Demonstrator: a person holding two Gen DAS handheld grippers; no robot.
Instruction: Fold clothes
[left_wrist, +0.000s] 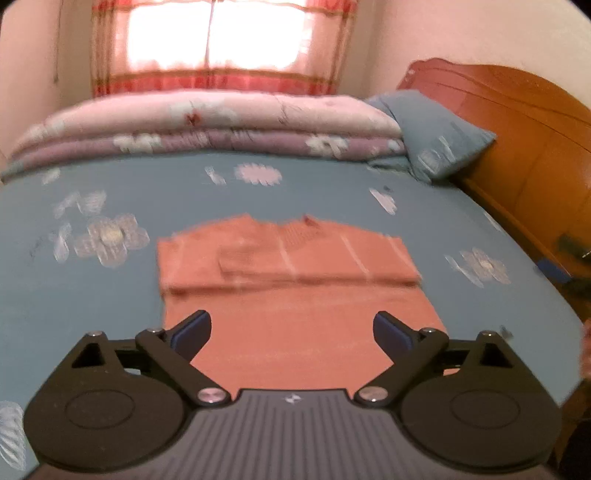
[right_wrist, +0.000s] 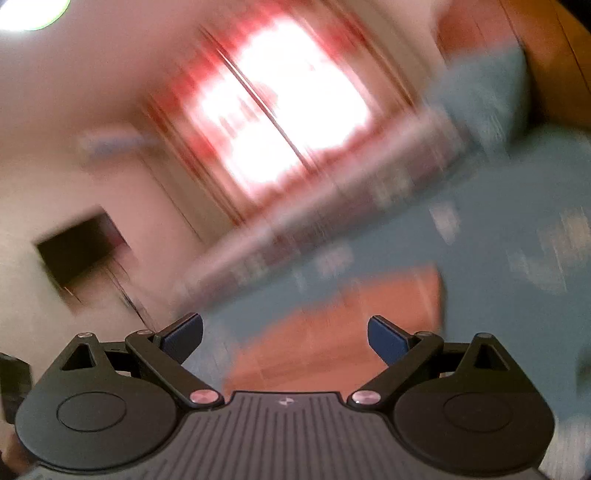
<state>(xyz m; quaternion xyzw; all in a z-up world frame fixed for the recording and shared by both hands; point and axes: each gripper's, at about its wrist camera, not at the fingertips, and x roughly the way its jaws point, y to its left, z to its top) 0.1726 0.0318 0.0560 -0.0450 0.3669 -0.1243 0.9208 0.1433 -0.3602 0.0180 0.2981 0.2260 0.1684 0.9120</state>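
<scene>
Left hand-held gripper (left_wrist: 291, 328) wide, empty, above near part of orange garment (left_wrist: 288, 273), which lies partly folded mid-bed (left_wrist: 221, 192). Right hand-held gripper (right_wrist: 284, 332) wide, empty; view blurred, garment ahead.

Blown-out window (left_wrist: 218, 35) backlight, right view heavily motion-blurred, fisheye-curved edges
</scene>
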